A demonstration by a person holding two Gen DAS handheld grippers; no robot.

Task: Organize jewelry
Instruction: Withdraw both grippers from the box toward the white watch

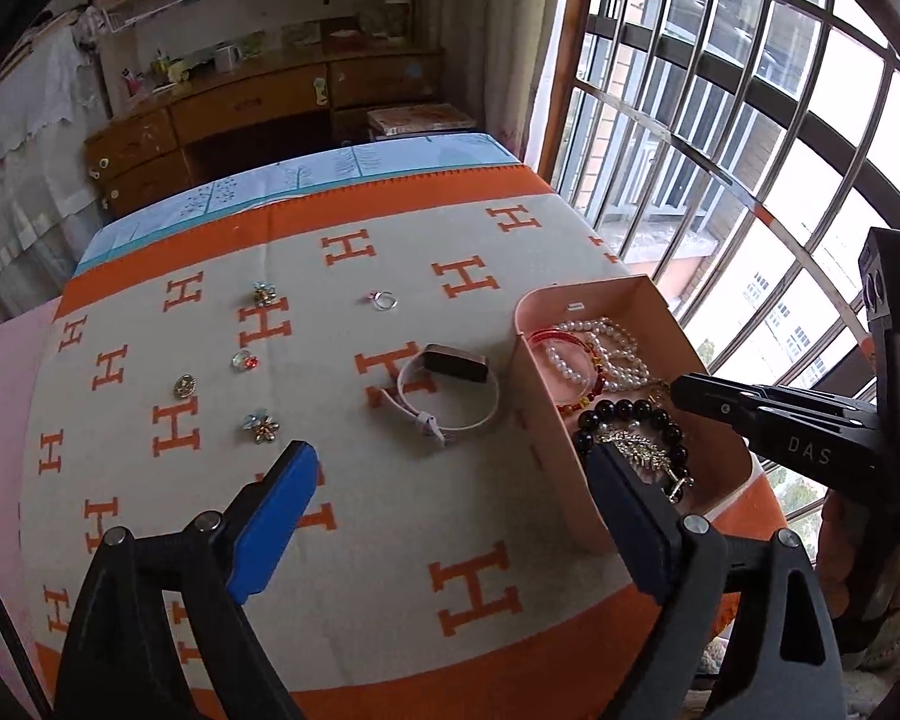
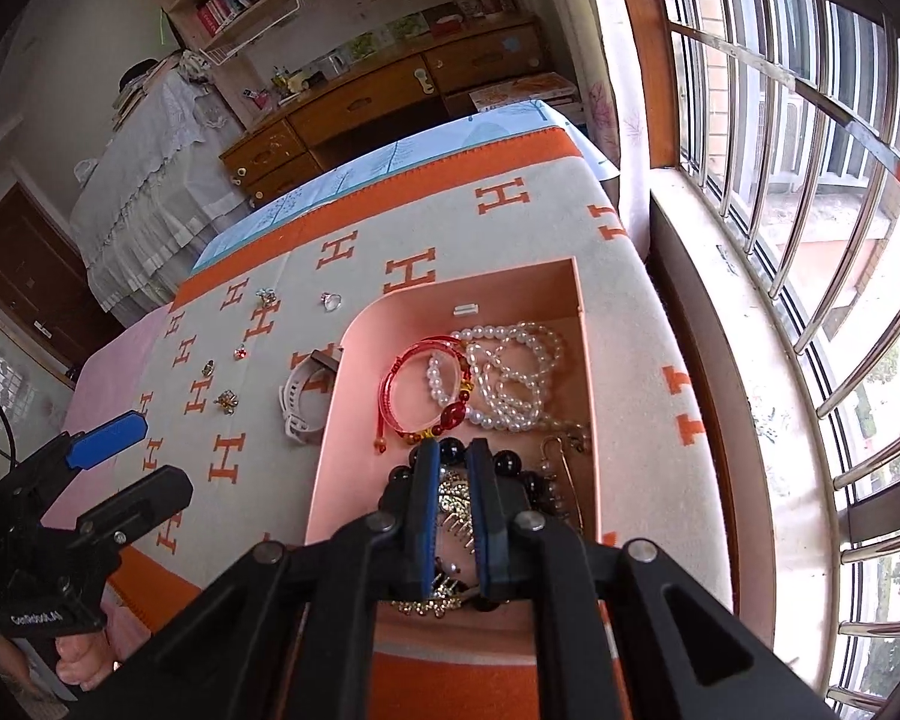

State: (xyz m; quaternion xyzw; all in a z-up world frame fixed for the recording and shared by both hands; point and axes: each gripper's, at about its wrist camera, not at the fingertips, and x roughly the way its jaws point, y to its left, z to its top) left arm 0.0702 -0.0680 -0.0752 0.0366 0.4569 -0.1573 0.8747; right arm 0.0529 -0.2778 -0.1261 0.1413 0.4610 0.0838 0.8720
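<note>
Right gripper pads nearly pressed together, pinching gold comb w/ light, snag-prone teeth, inside pink box; best held by spine. Left gripper spread wide above blanket.

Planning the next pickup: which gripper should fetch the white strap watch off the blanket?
Left. The left gripper is open beside the white strap watch; the right gripper is nearly shut inside the pink box.
</note>
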